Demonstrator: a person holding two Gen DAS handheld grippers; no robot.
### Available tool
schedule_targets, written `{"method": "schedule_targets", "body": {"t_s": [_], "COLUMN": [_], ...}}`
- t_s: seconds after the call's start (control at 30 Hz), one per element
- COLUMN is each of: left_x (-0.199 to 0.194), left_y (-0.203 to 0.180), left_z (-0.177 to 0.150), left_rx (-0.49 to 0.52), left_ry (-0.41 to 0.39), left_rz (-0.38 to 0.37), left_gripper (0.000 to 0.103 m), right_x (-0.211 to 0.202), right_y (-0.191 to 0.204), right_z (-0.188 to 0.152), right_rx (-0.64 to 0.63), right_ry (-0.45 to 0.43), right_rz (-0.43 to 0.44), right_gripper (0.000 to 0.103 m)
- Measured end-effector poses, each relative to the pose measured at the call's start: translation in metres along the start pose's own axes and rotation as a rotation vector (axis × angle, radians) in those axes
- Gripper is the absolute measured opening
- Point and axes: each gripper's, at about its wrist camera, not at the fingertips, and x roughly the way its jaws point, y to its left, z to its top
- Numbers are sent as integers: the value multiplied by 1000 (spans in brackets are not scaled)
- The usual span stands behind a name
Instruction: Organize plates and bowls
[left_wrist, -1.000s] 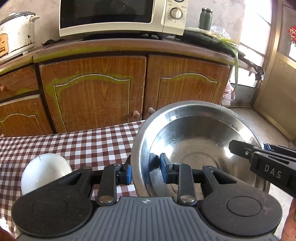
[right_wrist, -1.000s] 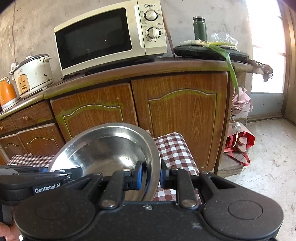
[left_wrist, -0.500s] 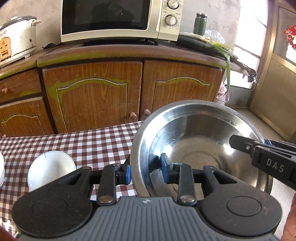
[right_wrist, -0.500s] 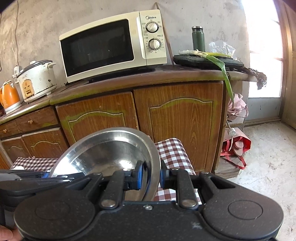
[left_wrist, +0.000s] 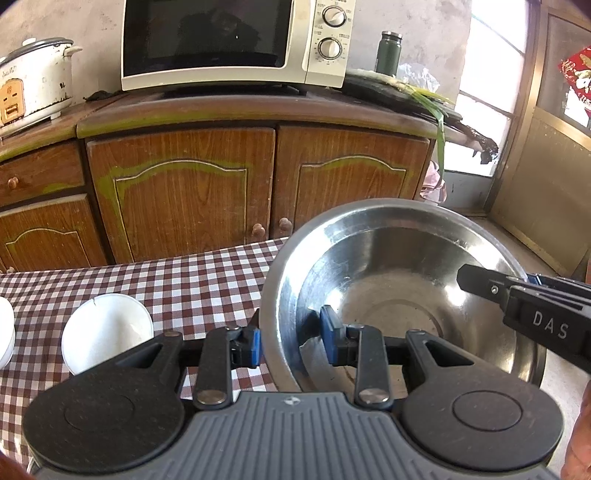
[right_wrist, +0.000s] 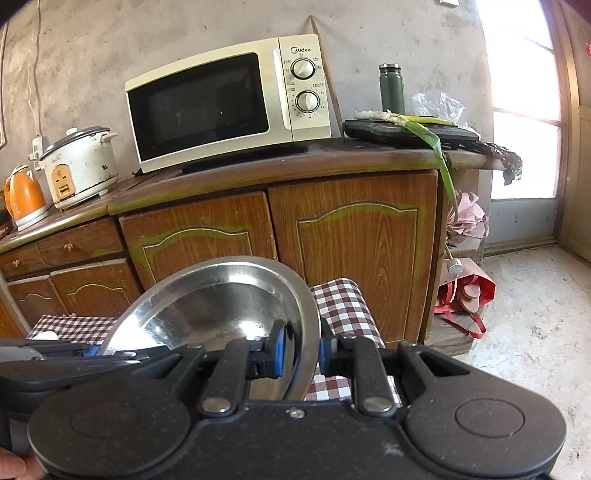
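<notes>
- The steel bowl (left_wrist: 402, 295) hangs at lower right of the frame, above the counter (left_wrist: 184, 280) edge.
- Left gripper (left_wrist: 290, 341) jaws pinch its near-left rim; right gripper (right_wrist: 299, 350) jaws pinch the opposite rim.
- A white bowl (left_wrist: 107, 341) lies lower left, nearer the left gripper.

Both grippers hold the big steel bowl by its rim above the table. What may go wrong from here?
1. The left gripper and right gripper pinch only the thin rim of the steel bowl; smooth metal may slip or tilt if the hands move unevenly.
2. A white bowl sits on the checked table beside it; lowering there may knock it.
</notes>
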Motion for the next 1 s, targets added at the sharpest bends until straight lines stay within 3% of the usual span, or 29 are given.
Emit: {"method": "schedule_targets", "body": {"t_s": [1.0], "left_x": [-33], "left_y": [-12], "left_z": [-23], "left_rx": [-17], "left_ry": [22], "left_rz": [-13], "left_gripper": [34], "right_x": [-53], "right_y": [3], "right_z": [-16], "right_rx": [-3], "right_ry": [-14], "right_rz": [-9], "right_gripper": [23]}}
